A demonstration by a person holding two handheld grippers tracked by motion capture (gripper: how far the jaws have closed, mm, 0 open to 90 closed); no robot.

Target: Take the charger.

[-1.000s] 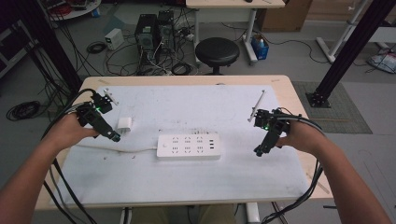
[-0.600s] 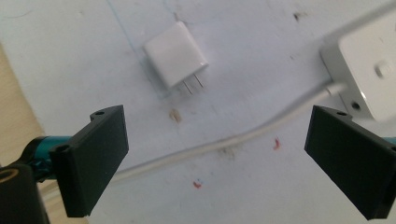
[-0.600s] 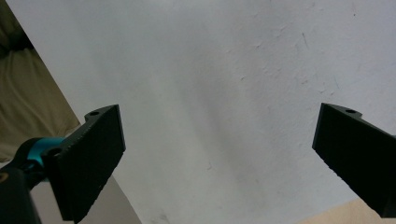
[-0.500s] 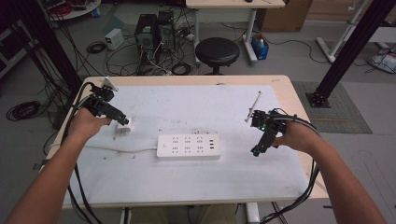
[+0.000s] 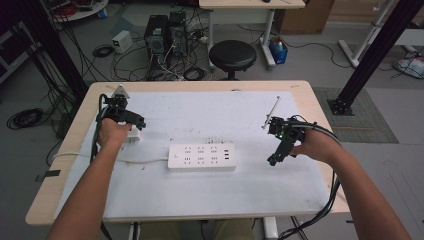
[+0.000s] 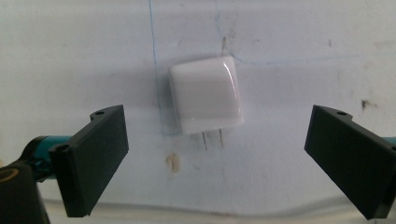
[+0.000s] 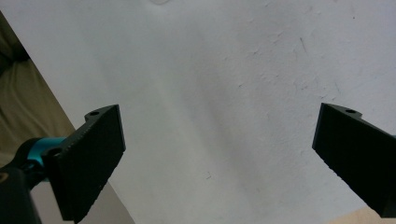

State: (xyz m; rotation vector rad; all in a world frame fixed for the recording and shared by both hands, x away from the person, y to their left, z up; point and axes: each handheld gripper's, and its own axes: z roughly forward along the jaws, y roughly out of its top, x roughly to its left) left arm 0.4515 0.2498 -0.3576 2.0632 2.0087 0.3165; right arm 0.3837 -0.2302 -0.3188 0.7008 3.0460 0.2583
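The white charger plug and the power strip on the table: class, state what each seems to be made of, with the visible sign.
Charger plug: probably glossy moulded plastic, given the bright highlights along its rounded edges; its two thin prongs look like metal. Power strip: likely matte white plastic, being evenly pale without glare, though the high view is too coarse for certainty.

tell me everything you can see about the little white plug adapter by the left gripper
The white plug adapter is a small glossy cube with rounded edges, plastic by its look, with two thin metal prongs at one end. It lies on its side on the white table cover. The left gripper hangs open above it, jaws on either side, not touching.
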